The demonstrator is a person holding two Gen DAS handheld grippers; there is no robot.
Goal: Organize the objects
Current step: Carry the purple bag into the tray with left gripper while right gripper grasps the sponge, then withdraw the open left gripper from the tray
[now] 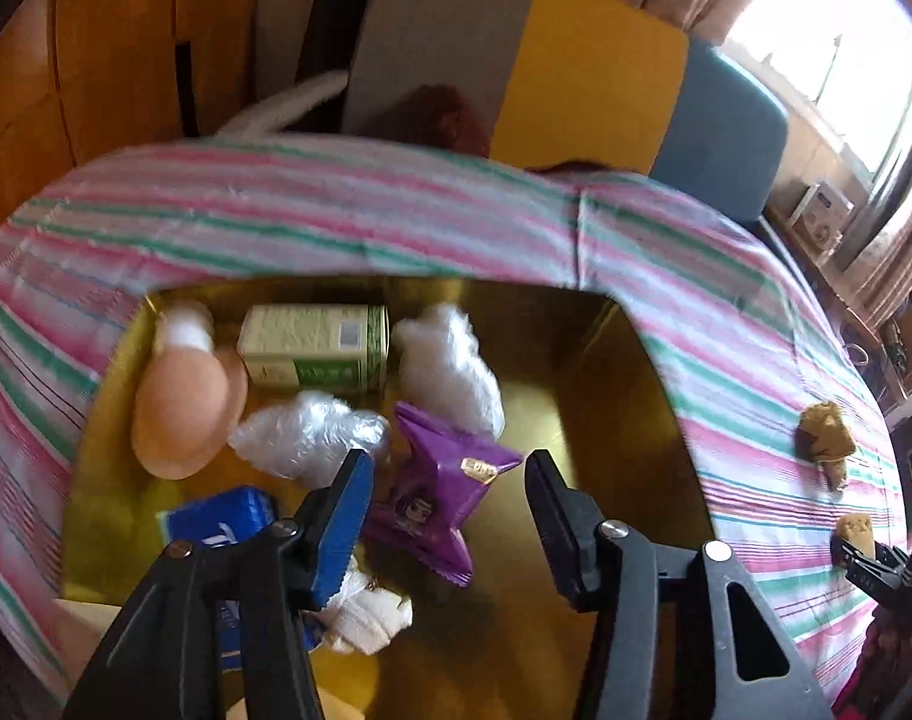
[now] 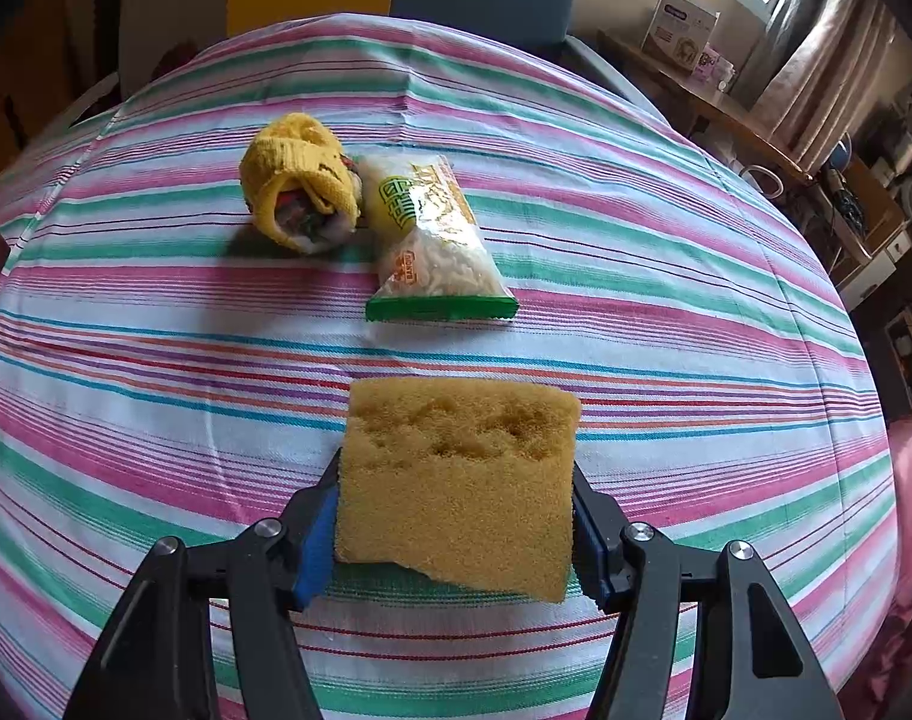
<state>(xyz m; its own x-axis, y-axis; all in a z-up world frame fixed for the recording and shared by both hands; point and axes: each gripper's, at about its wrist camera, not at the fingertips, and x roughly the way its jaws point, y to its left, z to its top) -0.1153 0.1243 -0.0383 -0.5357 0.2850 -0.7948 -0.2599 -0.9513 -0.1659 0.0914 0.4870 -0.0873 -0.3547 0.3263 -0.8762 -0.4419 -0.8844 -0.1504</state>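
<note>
Right tool (image 2: 456,516): closed on sponge (image 2: 462,474), one pad at each short end, long axis across the jaws, a torn corner hanging toward the wrist. The sponge seems lifted just clear of the striped bench (image 2: 156,360).

Ahead of the right tool, well apart: noodle packet (image 2: 432,240), long axis running away from the tool and leaning left at its far end; touching its far left side, a yellow cloth roll (image 2: 300,186). Both lie loose on the bench, unsorted.

Left tool (image 1: 450,480): jaws part open, nothing between the pads, poised over the gold tray (image 1: 606,420).

Tray contents, relative to the left tool:
- purple packet (image 1: 438,498), directly under the gap, nearer the left finger
- blue box (image 1: 228,522), left, partly behind the finger
- white cloth bundle (image 1: 366,612), near left, under the finger
- clear bag (image 1: 312,432), ahead left
- white bag (image 1: 450,360), ahead
- green-and-cream box (image 1: 318,348), far ahead left, on its side
- peach pad (image 1: 186,408), far left

Judgement: the sponge is next for the tray, which lies left of the right tool; the tray's right half is bare. The right hand is the nearer to the loose items.
</note>
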